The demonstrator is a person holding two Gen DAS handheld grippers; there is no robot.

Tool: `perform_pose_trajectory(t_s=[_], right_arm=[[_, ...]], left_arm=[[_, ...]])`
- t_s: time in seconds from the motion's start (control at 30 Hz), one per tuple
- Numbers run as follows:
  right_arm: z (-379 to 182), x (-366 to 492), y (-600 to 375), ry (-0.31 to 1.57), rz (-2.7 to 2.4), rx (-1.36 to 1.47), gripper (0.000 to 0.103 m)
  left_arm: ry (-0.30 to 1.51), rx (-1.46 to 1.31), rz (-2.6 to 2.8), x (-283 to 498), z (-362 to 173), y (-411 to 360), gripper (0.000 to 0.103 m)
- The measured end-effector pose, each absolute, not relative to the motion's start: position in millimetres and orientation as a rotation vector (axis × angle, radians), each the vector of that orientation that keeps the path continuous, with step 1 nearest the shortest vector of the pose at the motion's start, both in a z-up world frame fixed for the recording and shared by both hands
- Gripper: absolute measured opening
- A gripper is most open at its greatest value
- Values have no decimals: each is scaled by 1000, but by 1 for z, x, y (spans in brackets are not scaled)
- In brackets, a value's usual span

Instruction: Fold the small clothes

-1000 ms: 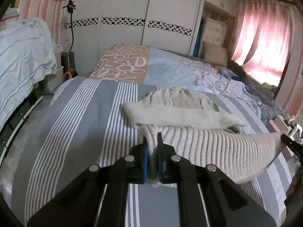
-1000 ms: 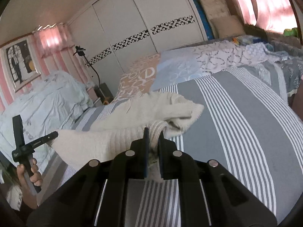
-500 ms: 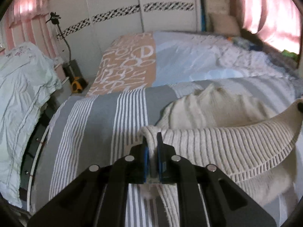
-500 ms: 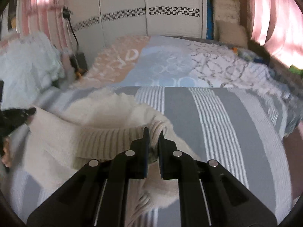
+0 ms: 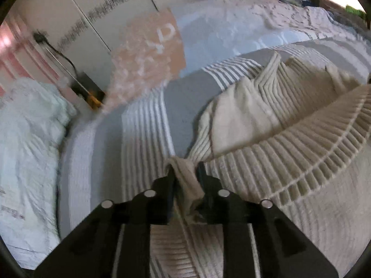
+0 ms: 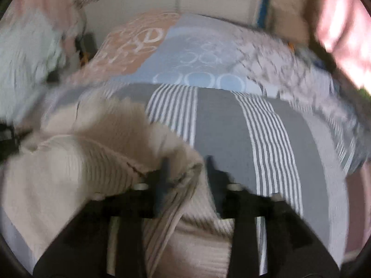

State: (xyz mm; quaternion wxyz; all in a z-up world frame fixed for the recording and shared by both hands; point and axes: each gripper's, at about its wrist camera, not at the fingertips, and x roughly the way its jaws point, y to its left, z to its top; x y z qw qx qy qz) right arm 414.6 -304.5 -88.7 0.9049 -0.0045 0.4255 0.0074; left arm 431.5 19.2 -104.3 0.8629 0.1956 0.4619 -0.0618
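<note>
A bed (image 5: 143, 125) under a grey, white-striped cover fills a room with white wardrobe doors (image 5: 111, 7) behind. On it lies a cream ribbed-knit sweater (image 5: 266, 162), hem folded over. Left gripper (image 5: 186, 171) and right gripper (image 6: 186, 165) stand parted, cloth apparently loose between their fingers

A grey-and-white striped bedspread (image 5: 143, 125) covers the bed, with an orange and blue quilt (image 6: 185, 53) beyond. White wardrobe doors (image 5: 120, 2) stand behind.
</note>
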Motion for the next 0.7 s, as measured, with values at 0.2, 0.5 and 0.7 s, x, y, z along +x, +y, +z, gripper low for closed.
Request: perform_pose_trajectory(t_s=[0.2, 0.5, 0.7], right_arm=[[-57, 415, -324, 829, 3, 52, 52], [-89, 277, -284, 777, 137, -59, 65], [-112, 220, -274, 784, 166, 18, 65]], left_arm=[[911, 399, 23, 464, -63, 34, 90], [872, 334, -132, 355, -79, 61, 90], [863, 281, -290, 264, -106, 40, 90]])
